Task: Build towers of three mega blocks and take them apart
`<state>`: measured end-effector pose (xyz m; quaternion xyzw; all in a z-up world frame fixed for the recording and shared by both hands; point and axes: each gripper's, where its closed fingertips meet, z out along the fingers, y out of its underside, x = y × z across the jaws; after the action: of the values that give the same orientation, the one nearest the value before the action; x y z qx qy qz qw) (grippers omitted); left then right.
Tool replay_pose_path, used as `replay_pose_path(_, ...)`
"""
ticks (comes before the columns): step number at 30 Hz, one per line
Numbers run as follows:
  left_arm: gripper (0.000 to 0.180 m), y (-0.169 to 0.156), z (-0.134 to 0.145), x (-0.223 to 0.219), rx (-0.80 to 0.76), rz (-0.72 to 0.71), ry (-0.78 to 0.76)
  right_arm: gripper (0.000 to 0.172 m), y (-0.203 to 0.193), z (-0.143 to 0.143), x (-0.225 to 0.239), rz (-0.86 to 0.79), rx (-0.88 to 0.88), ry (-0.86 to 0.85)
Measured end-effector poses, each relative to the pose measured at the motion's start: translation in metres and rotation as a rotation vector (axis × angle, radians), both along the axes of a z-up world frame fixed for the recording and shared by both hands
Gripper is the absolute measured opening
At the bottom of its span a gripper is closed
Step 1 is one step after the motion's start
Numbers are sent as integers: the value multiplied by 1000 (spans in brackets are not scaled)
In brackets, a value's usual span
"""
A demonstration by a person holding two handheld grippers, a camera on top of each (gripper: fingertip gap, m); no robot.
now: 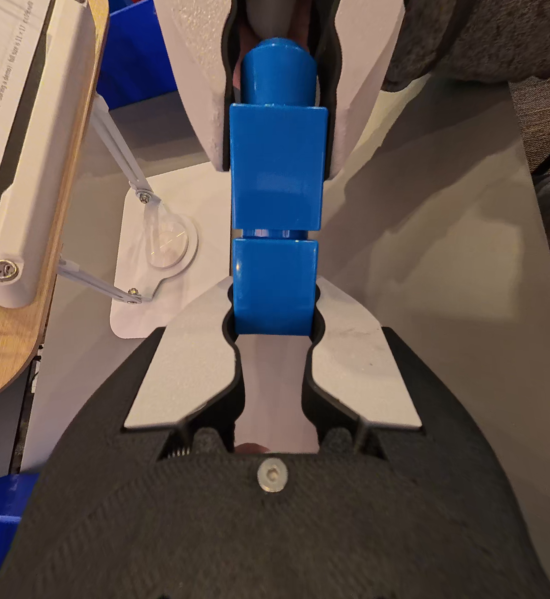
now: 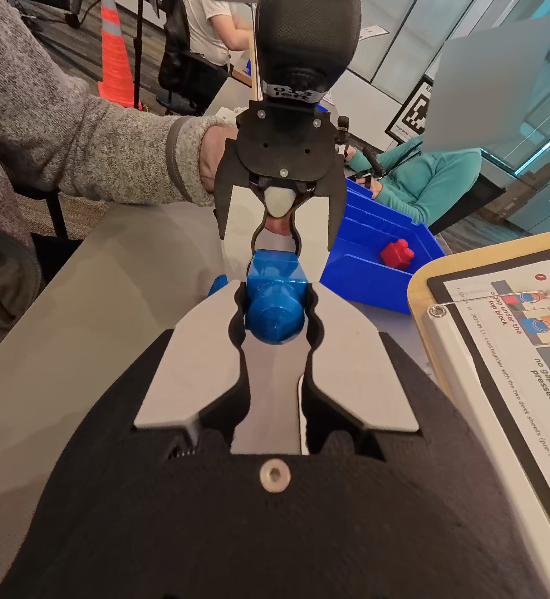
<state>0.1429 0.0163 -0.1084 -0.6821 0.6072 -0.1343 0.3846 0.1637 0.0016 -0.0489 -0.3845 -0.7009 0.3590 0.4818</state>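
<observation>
While left gripper (image 1: pixel 275 311) clamps near blue block (image 1: pixel 275 285), right gripper (image 2: pixel 275 311) clamps far one (image 1: pixel 277 168); small gap between; next likely pull apart.

Printed matter in view; wording is not reproduced here.

1. Instruction sheet (image 2: pixel 510 372): white page with black border, on a wooden board (image 2: pixel 418 291). It carries several lines of black and red print, a small line of fine print along its edge, and coloured block diagrams.
2. Label strip (image 2: pixel 288 91): black with white characters, on the camera housing of the left gripper (image 2: pixel 275 256).
3. Framed sign (image 2: pixel 411 111): black-and-white square-pattern marker with a short caption, against the glass wall.
</observation>
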Motion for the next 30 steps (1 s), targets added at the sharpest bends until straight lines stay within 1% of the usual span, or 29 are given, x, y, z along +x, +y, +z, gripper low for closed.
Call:
replay_pose_path(10,39,-2,-1,1,2,1,15,35,-2,-4,0,1,43,-18)
replay_pose_path(17,38,1,2,0,26,21,7,35,0,-1,-2,4,3,18)
replay_pose_path(30,38,6,4,-1,82,54,27,35,4,-1,-3,-3,-38,20)
